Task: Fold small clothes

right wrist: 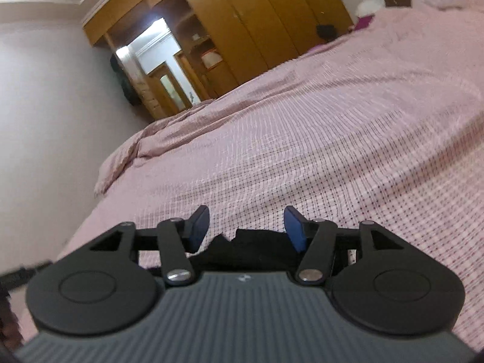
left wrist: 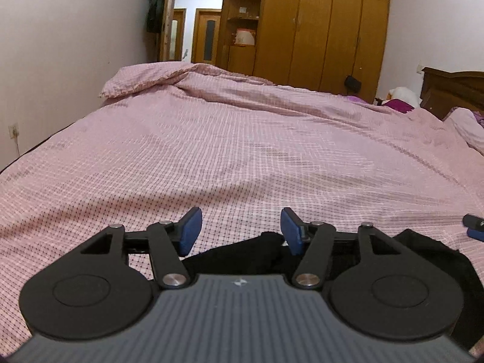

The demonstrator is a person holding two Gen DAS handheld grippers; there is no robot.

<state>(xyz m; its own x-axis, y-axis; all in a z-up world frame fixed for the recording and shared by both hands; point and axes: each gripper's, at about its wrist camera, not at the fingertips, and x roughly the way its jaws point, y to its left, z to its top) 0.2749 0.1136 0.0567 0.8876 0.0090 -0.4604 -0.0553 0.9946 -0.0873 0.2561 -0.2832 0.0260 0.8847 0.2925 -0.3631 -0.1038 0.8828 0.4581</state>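
Observation:
A small black garment (left wrist: 242,257) lies on the pink checked bedspread (left wrist: 242,139), mostly hidden under my left gripper's body; more of it shows at the right (left wrist: 432,254). My left gripper (left wrist: 240,230) is open, its blue pads just above the cloth's far edge. In the right wrist view the black garment (right wrist: 251,248) shows between and below my right gripper (right wrist: 246,228), which is open too and holds nothing. The tip of the right gripper (left wrist: 475,225) shows at the left view's right edge.
The bedspread is bunched in a fold (left wrist: 169,75) at the far left corner. A wooden wardrobe (left wrist: 320,24) and an open doorway (left wrist: 196,15) stand behind the bed. A headboard (left wrist: 453,90) and pillows are at the right. A wall (left wrist: 60,60) runs along the left.

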